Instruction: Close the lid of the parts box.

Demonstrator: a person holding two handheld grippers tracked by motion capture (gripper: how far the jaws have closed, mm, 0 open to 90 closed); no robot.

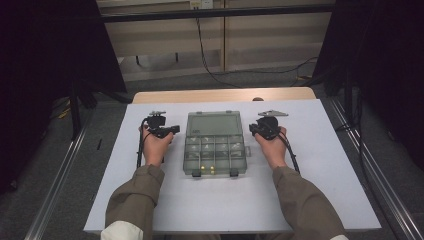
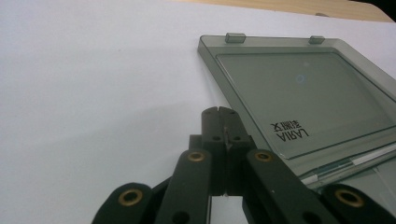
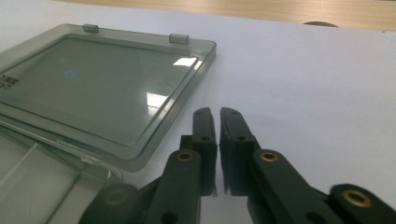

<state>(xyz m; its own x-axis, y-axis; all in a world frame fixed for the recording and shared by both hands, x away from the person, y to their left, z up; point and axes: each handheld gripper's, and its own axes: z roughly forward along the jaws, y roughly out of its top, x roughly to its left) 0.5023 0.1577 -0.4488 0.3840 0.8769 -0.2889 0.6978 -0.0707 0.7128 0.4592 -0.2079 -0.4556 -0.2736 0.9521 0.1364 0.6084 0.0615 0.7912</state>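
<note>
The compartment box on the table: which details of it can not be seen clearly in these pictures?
- Compartment box, high view: the small yellowish items in the front compartments are too small to identify.
- Lid, left gripper view: the right side is cut off by the picture edge.
- Right gripper view: the compartments are cut off at the bottom left corner, and the left gripper and right gripper hold nothing.

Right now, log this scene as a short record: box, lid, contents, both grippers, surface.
box: clear grey plastic organiser, open, at the middle of the sheet
lid: swung back flat on the far side, two latch tabs on its far edge
contents: divided compartments; a few small yellowish bits in the near row, too small to name
left gripper: shut, holding nothing, beside the lid's left edge, apart from it
right gripper: shut but for a thin slit, holding nothing, beside the lid's right edge
surface: white sheet on a wooden table
</note>
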